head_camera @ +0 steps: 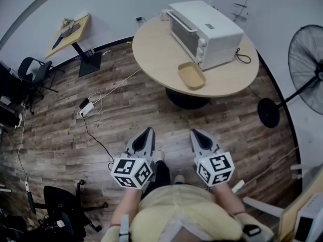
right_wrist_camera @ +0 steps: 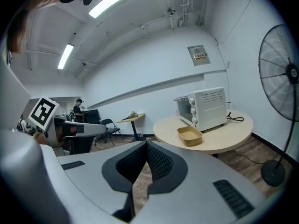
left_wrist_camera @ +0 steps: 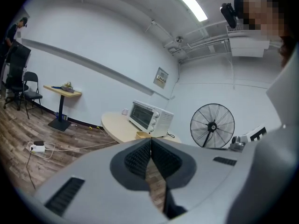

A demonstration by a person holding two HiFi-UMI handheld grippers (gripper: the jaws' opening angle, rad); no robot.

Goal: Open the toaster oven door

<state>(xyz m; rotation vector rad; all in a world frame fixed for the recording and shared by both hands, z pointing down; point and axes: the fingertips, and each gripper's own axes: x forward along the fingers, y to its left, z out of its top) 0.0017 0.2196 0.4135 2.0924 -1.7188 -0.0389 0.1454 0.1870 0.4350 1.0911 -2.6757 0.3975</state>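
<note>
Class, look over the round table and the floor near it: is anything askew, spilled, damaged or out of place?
Nothing is spilled or broken. The toaster oven stands upright on the table, door shut, the tray flat beside it. Only a power strip lies loose on the floor, its cable trailing.

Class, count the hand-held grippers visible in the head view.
2: the left hand-held gripper low, left of centre, and the right hand-held gripper beside it, both over the wooden floor.

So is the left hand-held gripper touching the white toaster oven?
Apart. Head view: left hand-held gripper over wooden floor, far from the white boxy toaster oven.
</note>
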